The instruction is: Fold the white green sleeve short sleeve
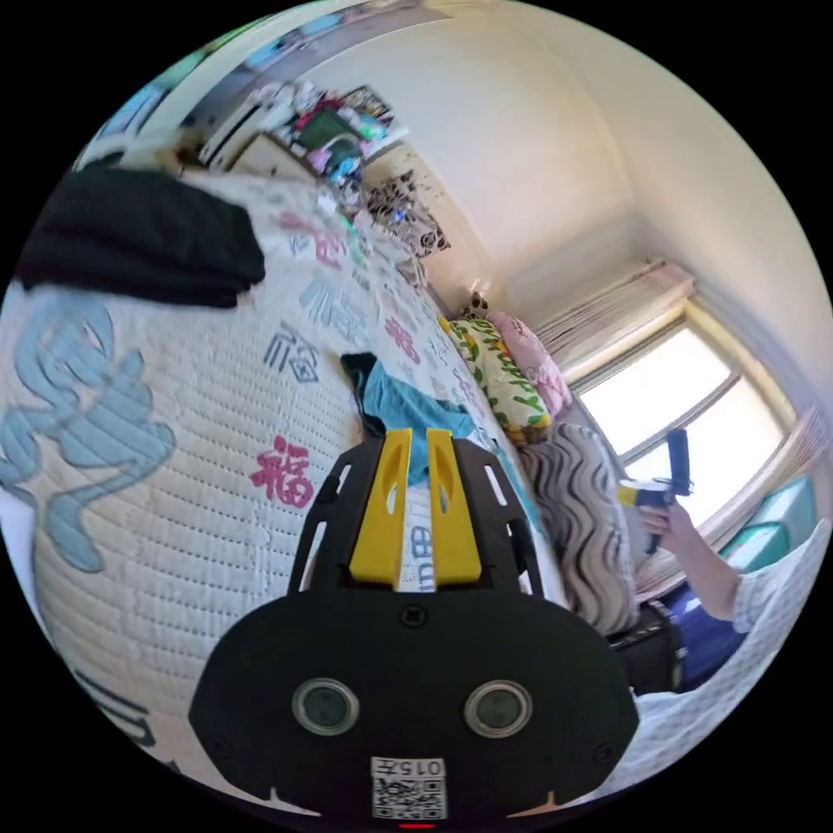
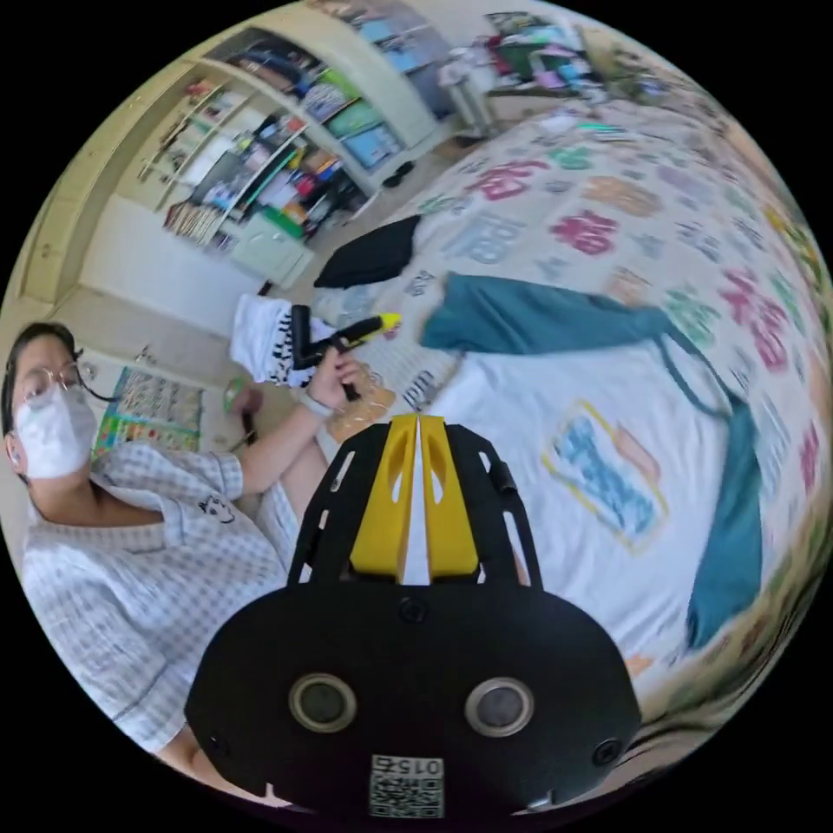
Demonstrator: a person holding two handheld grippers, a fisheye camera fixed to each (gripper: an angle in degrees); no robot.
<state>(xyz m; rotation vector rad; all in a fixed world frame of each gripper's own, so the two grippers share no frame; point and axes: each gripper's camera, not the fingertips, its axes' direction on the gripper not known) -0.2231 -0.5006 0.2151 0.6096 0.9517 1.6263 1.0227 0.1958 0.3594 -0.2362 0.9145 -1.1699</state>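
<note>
The left gripper (image 1: 416,451) has its yellow jaws drawn almost together, a thin slit between them and nothing caught there; it hangs above the bed. In the right gripper view the same tool (image 2: 369,328) sticks out from the person's hand (image 2: 334,373), off the near left corner of the shirt. The right gripper (image 2: 418,438) has its jaws closed to a hairline, also holding nothing, raised over the near edge of the shirt.

The white shirt with green sleeves (image 2: 564,460) lies spread flat on the quilted bedspread (image 2: 599,226), printed side up, one sleeve reaching left, the other trailing down the right. In the left gripper view a bit of it (image 1: 399,403) peeks out just beyond the jaws.

A folded black garment (image 2: 369,253) sits farther along the bed, well apart from the shirt. Patterned pillows (image 1: 503,382) are stacked by the window (image 1: 685,408). Crowded bookshelves (image 2: 260,173) stand across the room.
</note>
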